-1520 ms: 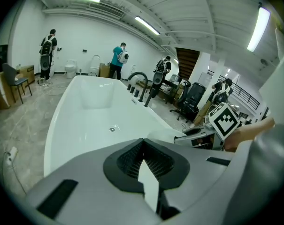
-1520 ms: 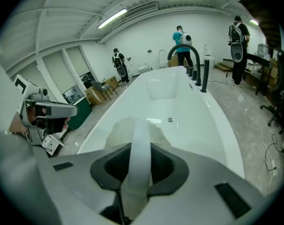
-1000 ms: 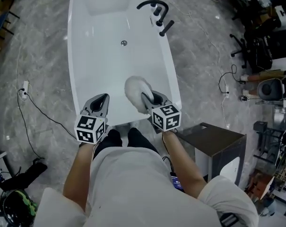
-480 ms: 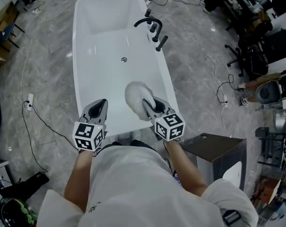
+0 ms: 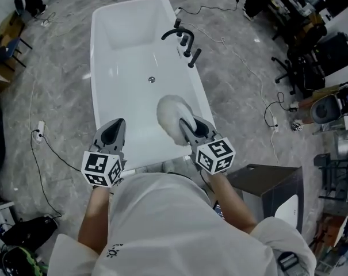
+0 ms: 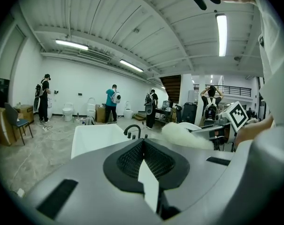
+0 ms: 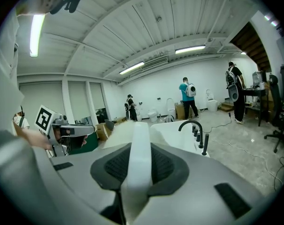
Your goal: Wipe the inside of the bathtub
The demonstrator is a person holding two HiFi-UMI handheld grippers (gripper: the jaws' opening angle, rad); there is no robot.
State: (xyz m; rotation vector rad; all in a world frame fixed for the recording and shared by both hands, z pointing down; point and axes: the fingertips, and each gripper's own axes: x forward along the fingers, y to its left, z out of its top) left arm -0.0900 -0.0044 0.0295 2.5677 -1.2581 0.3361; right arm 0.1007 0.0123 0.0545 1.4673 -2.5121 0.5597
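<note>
The white bathtub stretches away from me, with a black faucet on its right rim and a drain in its floor. My right gripper is shut on the white handle of a fluffy white duster, whose head hangs over the tub's near end by the right wall. My left gripper hovers over the near left part of the tub, shut and holding nothing. In the left gripper view the duster lies to the right, with the bathtub and faucet ahead.
A dark box-shaped cabinet stands on the marble floor right of me. Cables run along the floor to the left, and chairs and equipment crowd the right side. People stand by toilets at the far wall.
The head view has tipped up, so the whole tub now shows. Both grippers keep their grip and pose; the left has drifted slightly left, the right slightly right.
</note>
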